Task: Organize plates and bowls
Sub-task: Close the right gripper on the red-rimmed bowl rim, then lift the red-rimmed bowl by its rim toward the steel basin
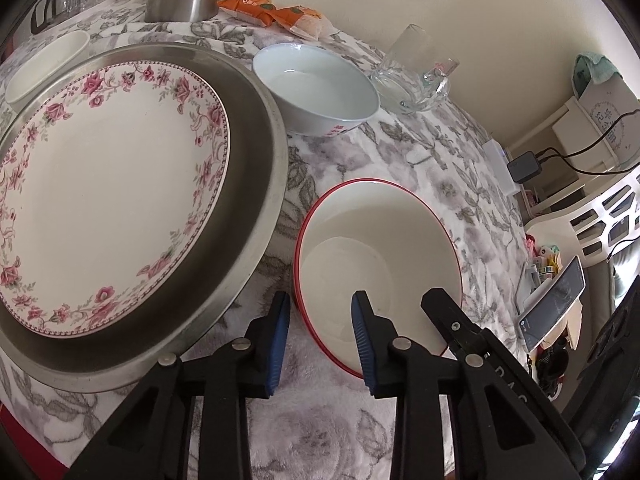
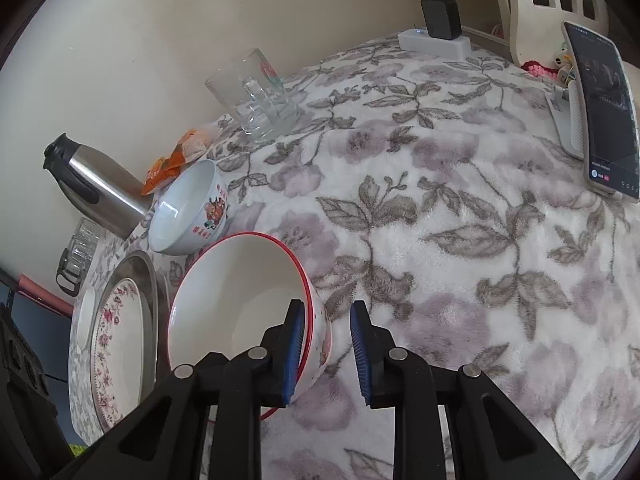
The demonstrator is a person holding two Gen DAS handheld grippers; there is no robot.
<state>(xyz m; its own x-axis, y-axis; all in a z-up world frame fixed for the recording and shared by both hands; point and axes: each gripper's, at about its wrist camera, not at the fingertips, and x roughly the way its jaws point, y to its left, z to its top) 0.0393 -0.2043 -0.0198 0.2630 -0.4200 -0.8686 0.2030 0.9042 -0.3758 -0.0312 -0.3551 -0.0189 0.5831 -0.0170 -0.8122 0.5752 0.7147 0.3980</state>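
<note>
A red-rimmed white bowl (image 1: 380, 256) stands on the floral cloth, right of a floral plate (image 1: 108, 184) that lies in a steel tray (image 1: 256, 184). My left gripper (image 1: 322, 340) is open, its jaws straddling the bowl's near-left rim: the right finger is inside the bowl, the left one outside. My right gripper (image 2: 326, 352) is open too, straddling the same bowl's (image 2: 240, 300) right rim, left finger inside. Its black finger (image 1: 448, 316) shows in the left wrist view. A white printed bowl (image 1: 316, 88) (image 2: 188, 212) stands behind.
A glass mug (image 2: 256, 96) and a steel thermos (image 2: 96, 188) stand near the wall, with orange snack packets (image 1: 276, 12). A small white dish (image 1: 44, 68) lies beyond the tray. A phone on a stand (image 2: 604, 108) and a power strip (image 2: 436, 42) are at the right.
</note>
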